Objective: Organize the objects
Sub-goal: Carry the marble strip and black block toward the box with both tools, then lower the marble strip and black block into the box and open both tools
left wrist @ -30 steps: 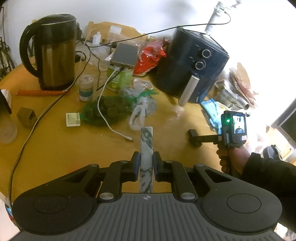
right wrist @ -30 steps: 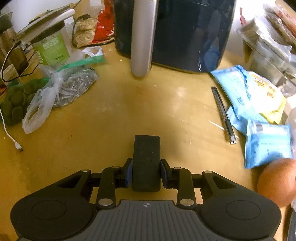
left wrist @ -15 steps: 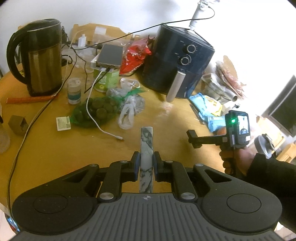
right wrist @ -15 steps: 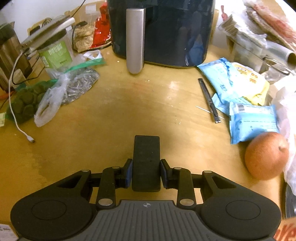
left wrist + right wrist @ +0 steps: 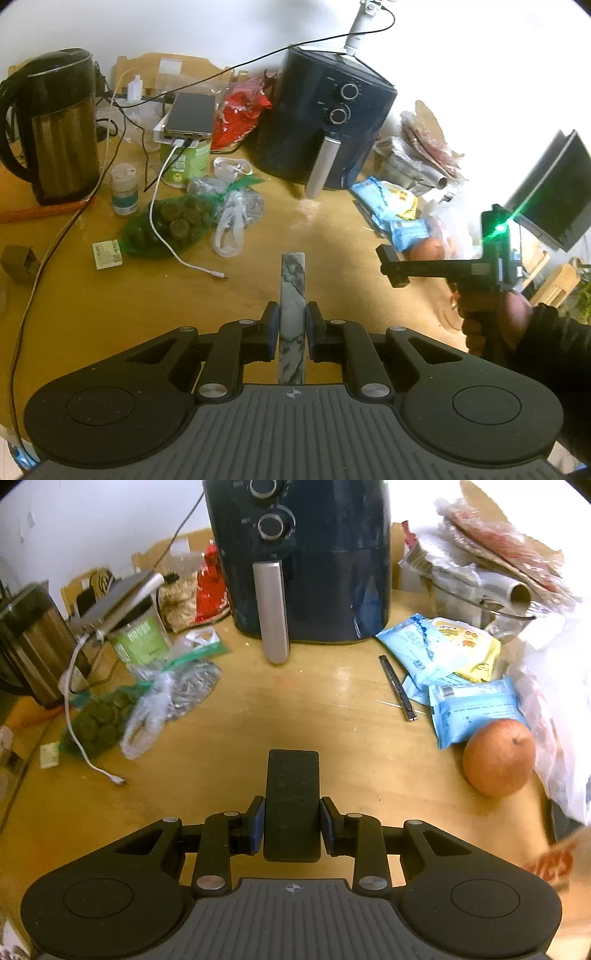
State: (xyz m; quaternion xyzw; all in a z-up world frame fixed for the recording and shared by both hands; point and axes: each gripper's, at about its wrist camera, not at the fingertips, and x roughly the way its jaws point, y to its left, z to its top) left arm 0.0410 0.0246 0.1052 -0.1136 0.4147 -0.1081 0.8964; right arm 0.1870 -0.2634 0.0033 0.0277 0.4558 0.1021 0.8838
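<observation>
So we've got both hands full here. Our left gripper (image 5: 291, 325) is pinching a marbled grey-white bar (image 5: 292, 295) between its pads, the bar sticking out forward past the fingertips and held up over the wooden bench (image 5: 110, 314). Our right gripper (image 5: 291, 825) is clamped on a flat black block (image 5: 292, 797), also lifted clear of the bench; from the left wrist view you can see that block (image 5: 393, 267) off to the right, with the hand (image 5: 487, 321) in a dark sleeve gripping the handle.

The bench itself is a mess. Dark air fryer (image 5: 303, 554) at the back with its silver handle pointing at us, a pile of blue snack packets (image 5: 469, 705) to its right, a black pen (image 5: 397, 686) just beside them, and an orange (image 5: 498, 762) touching the nearest packet. On the left there's a kettle (image 5: 55, 125), a phone (image 5: 192, 114) resting on a green tub (image 5: 188, 162), a green net bag (image 5: 166, 225) and a loose white cable (image 5: 162, 206) draped over it
</observation>
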